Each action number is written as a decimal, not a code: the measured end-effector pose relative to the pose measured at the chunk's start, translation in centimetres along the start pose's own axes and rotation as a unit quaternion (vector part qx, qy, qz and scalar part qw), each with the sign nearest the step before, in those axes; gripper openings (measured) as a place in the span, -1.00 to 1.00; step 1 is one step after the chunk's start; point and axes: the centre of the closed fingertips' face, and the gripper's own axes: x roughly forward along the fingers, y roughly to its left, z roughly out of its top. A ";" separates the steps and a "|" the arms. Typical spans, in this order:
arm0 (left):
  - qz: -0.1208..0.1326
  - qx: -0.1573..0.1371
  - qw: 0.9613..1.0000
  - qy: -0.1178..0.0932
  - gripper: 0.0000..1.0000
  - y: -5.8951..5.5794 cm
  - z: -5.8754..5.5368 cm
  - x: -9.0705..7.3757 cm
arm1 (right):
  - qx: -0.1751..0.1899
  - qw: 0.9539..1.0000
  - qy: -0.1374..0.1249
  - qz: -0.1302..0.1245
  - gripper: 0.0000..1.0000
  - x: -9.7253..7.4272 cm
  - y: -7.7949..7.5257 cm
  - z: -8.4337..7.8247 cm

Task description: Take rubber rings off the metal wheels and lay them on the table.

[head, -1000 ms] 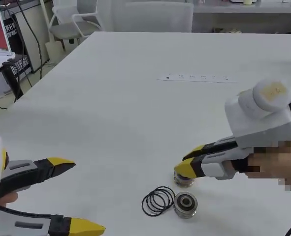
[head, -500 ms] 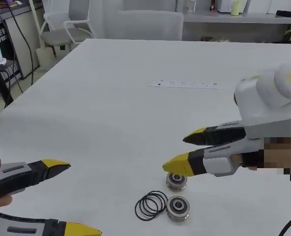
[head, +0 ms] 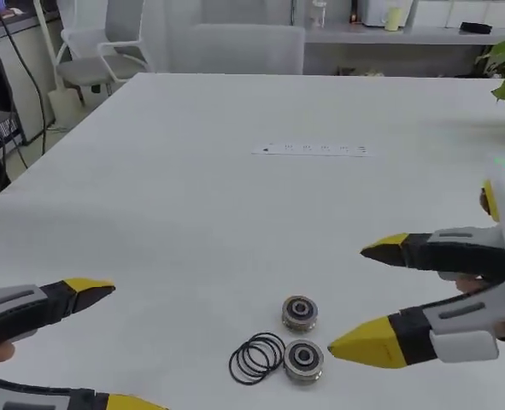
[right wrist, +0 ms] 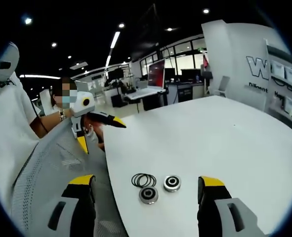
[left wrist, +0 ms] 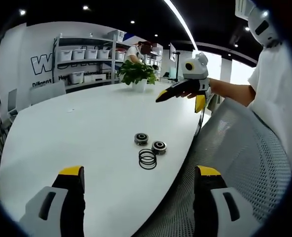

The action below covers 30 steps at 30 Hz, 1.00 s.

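My left gripper (head: 137,346), lower jaw cropped, and right gripper (head: 348,299): both spread. Rubber rings (head: 256,358), count unclear, beside metal wheels (head: 304,359).

Right tool (head: 347,298) now agape, off wheel (head: 299,313)

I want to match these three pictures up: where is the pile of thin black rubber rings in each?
Head view: thin black rubber rings bottom centre, just left of the nearer round silver metal wheel.
Left gripper view: rings at centre, below both wheels.
Right gripper view: rings lower centre, beside the wheels.
Shared landmark: the two wheels.
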 end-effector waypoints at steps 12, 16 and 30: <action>-0.005 -0.002 1.000 0.008 0.99 0.2 -0.5 0.3 | 0.067 0.996 0.000 -0.058 0.88 -2.1 -1.0 -5.4; -0.008 -0.004 1.000 0.009 0.99 0.1 -0.7 0.3 | 0.085 0.993 0.000 -0.076 0.97 -2.3 -1.1 -6.5; -0.011 -0.015 1.000 0.019 0.99 -0.1 -1.3 0.4 | 0.096 0.989 0.039 -0.102 0.98 -2.6 -1.0 -9.1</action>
